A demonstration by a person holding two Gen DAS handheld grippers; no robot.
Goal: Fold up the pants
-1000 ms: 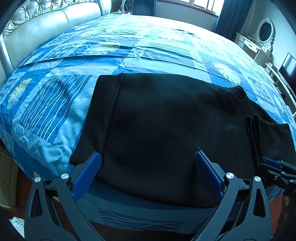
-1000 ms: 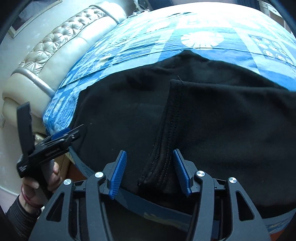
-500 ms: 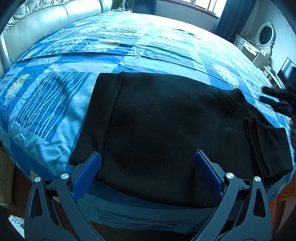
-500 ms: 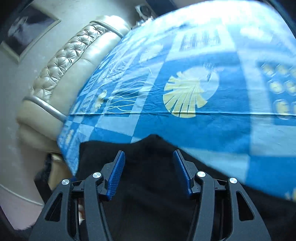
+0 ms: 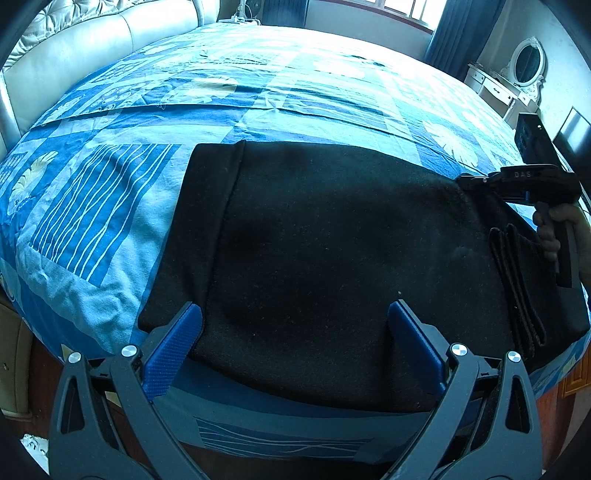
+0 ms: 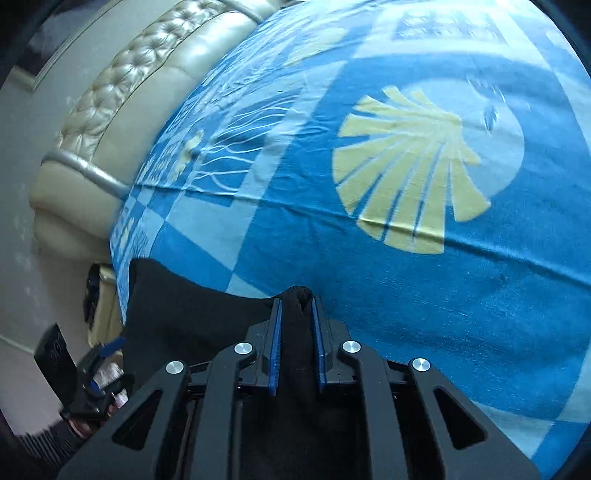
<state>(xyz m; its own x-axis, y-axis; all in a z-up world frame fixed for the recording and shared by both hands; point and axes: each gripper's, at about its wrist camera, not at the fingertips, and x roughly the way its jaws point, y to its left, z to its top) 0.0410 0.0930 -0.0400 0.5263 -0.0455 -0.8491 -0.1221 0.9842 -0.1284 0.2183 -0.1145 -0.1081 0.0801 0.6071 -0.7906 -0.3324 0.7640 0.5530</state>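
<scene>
While the left gripper (image 5: 291,332) waits with jaws wide above the near edge, the right gripper (image 6: 297,332), just closing, pinches the far edge of the black pants (image 5: 332,240) spread on the bed (image 5: 258,81), apparently to fold them.

Bedroom furnishings around a blue patterned bed

A blue patchwork bedspread (image 5: 295,92) with yellow shell prints and white wavy lines covers the bed ahead of both tongs. A cream tufted headboard (image 6: 122,110) with a silvery rail stands beyond them to the left. Far off to the upper right of the left tongs are dark blue curtains (image 5: 458,33) by a window, a white dressing table (image 5: 495,92) with an oval mirror (image 5: 528,62), and a dark screen (image 5: 576,129).
</scene>
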